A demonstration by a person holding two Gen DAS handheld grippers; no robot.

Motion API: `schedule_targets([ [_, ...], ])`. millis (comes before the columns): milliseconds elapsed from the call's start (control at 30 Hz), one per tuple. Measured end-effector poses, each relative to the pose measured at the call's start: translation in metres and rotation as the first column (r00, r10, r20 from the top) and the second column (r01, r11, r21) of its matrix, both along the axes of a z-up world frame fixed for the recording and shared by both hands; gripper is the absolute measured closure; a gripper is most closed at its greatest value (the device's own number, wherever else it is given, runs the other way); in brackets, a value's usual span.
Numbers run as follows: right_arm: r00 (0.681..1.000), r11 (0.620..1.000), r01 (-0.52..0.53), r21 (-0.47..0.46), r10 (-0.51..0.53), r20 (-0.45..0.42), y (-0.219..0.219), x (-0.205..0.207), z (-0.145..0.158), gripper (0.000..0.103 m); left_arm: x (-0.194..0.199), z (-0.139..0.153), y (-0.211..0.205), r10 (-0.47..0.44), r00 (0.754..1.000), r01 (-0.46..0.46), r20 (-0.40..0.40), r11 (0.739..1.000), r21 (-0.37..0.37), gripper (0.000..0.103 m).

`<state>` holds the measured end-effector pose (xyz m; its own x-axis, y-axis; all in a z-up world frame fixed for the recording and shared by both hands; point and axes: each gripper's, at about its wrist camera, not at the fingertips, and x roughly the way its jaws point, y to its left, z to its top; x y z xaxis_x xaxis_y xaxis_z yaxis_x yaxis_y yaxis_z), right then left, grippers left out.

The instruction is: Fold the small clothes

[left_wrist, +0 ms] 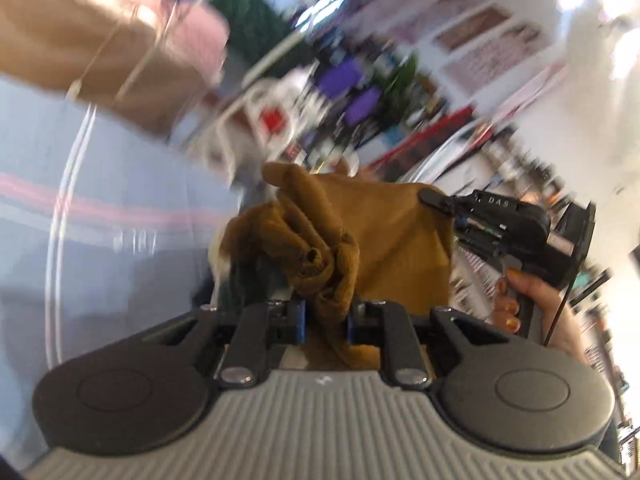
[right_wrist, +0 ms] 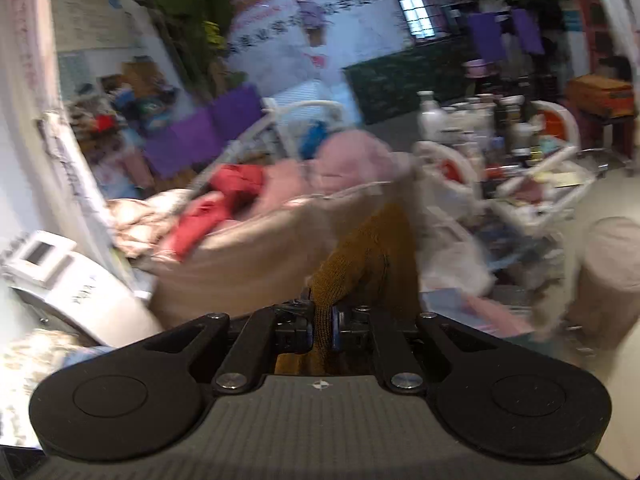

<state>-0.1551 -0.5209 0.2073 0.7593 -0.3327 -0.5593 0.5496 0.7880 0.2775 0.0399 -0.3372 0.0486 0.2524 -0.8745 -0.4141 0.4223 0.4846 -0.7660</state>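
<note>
Cluttered shelves, purple panels and a white rack smear across the background of both views, and a tan basket [right_wrist: 256, 248] heaped with pink and red clothes [right_wrist: 280, 184] sits ahead of the right claw.

Both claws are clamped narrow on the same mustard knitted garment [left_wrist: 392, 232]. The left claw [left_wrist: 326, 316] pinches a bunched, rolled part of it right at its pads. The right claw [right_wrist: 322, 326] grips another edge; seen from the left wrist, the right claw [left_wrist: 430, 198] holds the upper right corner, with the person's hand [left_wrist: 520, 296] on its handle below.

So the cloth hangs in the air between the two claws, its stretched top edge running from the left claw up and across to the right one. Neither claw is nearer; both already have it.

Judging by this, the next move is to pull that edge taut and lay the garment flat on a pale blue surface [left_wrist: 120, 200] at the left, though blur makes it hard to tell what that is.
</note>
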Motion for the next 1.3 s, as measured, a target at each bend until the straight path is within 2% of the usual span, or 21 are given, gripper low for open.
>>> schedule_targets([
  [67, 0.998, 0.998, 0.042, 0.039, -0.039, -0.058, -0.032, -0.007, -0.051, 0.087, -0.008, -0.038, -0.023, 0.003, 0.998, 0.002, -0.068, 0.996, 0.087, 0.086],
  [100, 0.996, 0.993, 0.071, 0.090, -0.065, -0.063, -0.046, -0.014, -0.077, 0.087, -0.014, -0.056, -0.028, 0.014, 0.994, -0.002, -0.110, 0.994, 0.107, 0.085],
  [133, 0.994, 0.986, 0.088, 0.141, -0.078, -0.077, -0.054, -0.016, -0.101, 0.087, -0.017, -0.068, -0.029, 0.016, 0.992, -0.001, -0.124, 0.993, 0.122, 0.083],
  [167, 0.995, 0.983, 0.093, 0.159, -0.087, -0.047, -0.059, -0.021, -0.119, 0.087, -0.020, -0.074, -0.029, 0.012, 0.992, 0.003, -0.123, 0.993, 0.122, 0.077],
  [200, 0.996, 0.982, 0.083, 0.171, -0.087, 0.014, -0.058, -0.025, -0.129, 0.087, -0.021, -0.077, -0.028, 0.013, 0.994, 0.001, -0.108, 0.992, 0.125, 0.074],
  [267, 0.992, 0.986, 0.070, 0.149, -0.085, 0.097, -0.057, -0.029, -0.133, 0.090, -0.020, -0.073, -0.027, 0.022, 0.998, -0.011, -0.067, 0.989, 0.149, 0.059],
  [300, 0.989, 0.987, 0.076, 0.141, -0.093, 0.118, -0.056, -0.031, -0.133, 0.090, -0.017, -0.068, -0.029, 0.015, 0.999, -0.007, -0.050, 0.988, 0.155, 0.059],
  [333, 0.987, 0.988, 0.081, 0.133, -0.098, 0.126, -0.056, -0.029, -0.132, 0.088, -0.015, -0.065, -0.032, -0.001, 1.000, 0.006, -0.029, 0.984, 0.177, 0.047],
  [367, 0.989, 0.990, 0.080, 0.115, -0.093, 0.114, -0.056, -0.028, -0.127, 0.084, -0.014, -0.061, -0.032, -0.023, 1.000, 0.022, 0.001, 0.973, 0.230, 0.028],
  [433, 0.995, 0.995, 0.074, 0.062, -0.077, 0.058, -0.050, -0.025, -0.113, 0.072, -0.017, -0.044, -0.027, -0.052, 0.994, 0.019, 0.096, 0.948, 0.318, 0.011],
  [500, 0.996, 0.995, 0.086, -0.058, -0.084, 0.035, -0.032, -0.027, -0.099, 0.050, -0.030, -0.027, -0.013, -0.065, 0.968, -0.022, 0.242, 0.939, 0.344, 0.005],
  [533, 0.995, 0.984, 0.101, -0.144, -0.098, 0.029, -0.017, -0.038, -0.090, 0.014, -0.038, -0.018, -0.007, -0.090, 0.944, -0.035, 0.316, 0.929, 0.368, 0.000],
  [567, 0.993, 0.968, 0.119, -0.223, -0.116, 0.023, -0.003, -0.043, -0.082, 0.000, -0.045, -0.009, -0.003, -0.119, 0.916, -0.050, 0.384, 0.914, 0.403, 0.000],
  [600, 0.992, 0.950, 0.126, -0.286, -0.123, 0.027, 0.013, -0.047, -0.074, 0.000, -0.053, 0.002, 0.000, -0.146, 0.886, -0.076, 0.440, 0.892, 0.447, 0.000],
  [667, 0.995, 0.930, 0.093, -0.354, -0.096, 0.011, 0.042, -0.059, -0.063, 0.000, -0.067, 0.021, 0.005, -0.175, 0.834, -0.132, 0.523, 0.857, 0.499, 0.000],
  [700, 0.997, 0.926, 0.058, -0.372, -0.069, -0.017, 0.057, -0.062, -0.057, 0.000, -0.074, 0.031, 0.007, -0.190, 0.815, -0.152, 0.548, 0.842, 0.518, 0.000],
  [767, 0.996, 0.921, 0.012, -0.389, -0.044, -0.073, 0.087, -0.072, -0.047, 0.000, -0.088, 0.048, 0.011, -0.224, 0.788, -0.152, 0.574, 0.832, 0.533, 0.000],
  [933, 0.980, 0.956, -0.035, -0.292, -0.024, -0.197, 0.135, -0.090, -0.048, 0.000, -0.099, 0.083, 0.006, -0.267, 0.774, -0.109, 0.574, 0.837, 0.536, 0.000],
  [1000, 0.974, 0.955, -0.050, -0.291, -0.018, -0.227, 0.148, -0.093, -0.054, 0.000, -0.107, 0.084, 0.004, -0.276, 0.763, -0.134, 0.584, 0.817, 0.561, 0.000],
  [1100, 0.956, 0.949, -0.069, -0.308, -0.026, -0.293, 0.155, -0.088, -0.063, 0.000, -0.108, 0.084, -0.009, -0.297, 0.764, -0.142, 0.572, 0.788, 0.599, 0.000],
  [1300, 0.955, 0.960, -0.055, -0.275, -0.030, -0.296, 0.156, -0.091, -0.066, 0.000, -0.112, 0.081, -0.009, -0.303, 0.779, -0.116, 0.549, 0.791, 0.601, 0.000],
])
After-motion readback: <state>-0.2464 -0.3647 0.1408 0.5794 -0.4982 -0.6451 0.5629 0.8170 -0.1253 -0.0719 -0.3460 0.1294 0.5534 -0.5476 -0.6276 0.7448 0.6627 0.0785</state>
